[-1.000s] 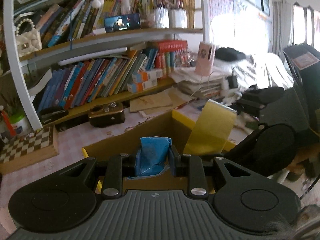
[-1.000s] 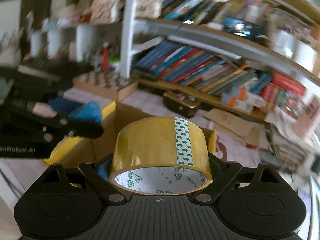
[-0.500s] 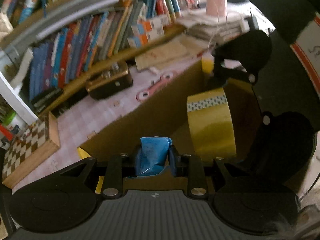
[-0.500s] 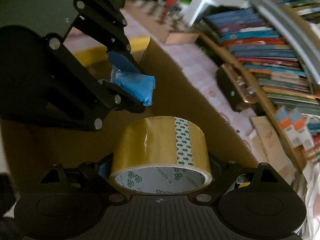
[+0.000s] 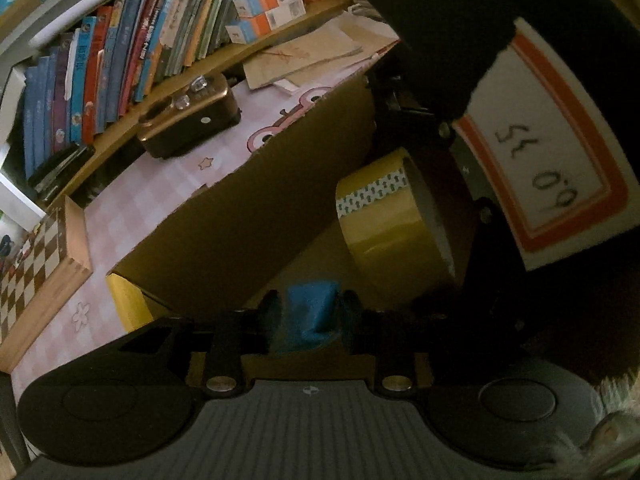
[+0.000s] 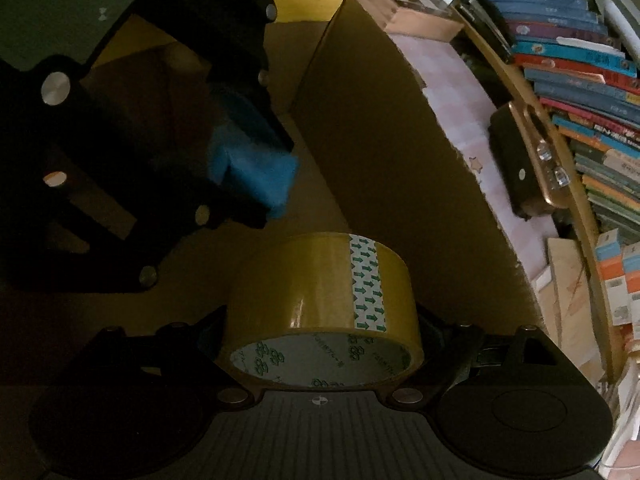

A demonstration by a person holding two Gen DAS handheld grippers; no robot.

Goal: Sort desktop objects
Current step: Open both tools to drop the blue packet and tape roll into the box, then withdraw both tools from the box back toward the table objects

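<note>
Glossy yellow-brown tape roll [image 6: 320,300] bears a green-arrowed white strip.

Domestic study or home-office corner. A wooden bookshelf [image 5: 256,52] packed with upright books [image 5: 100,68] runs behind a desk covered by a pink checked cloth [image 5: 160,192]. On the desk sit a wooden chessboard box [image 5: 44,268], loose papers [image 5: 304,56] and an open cardboard box [image 5: 248,220].
</note>
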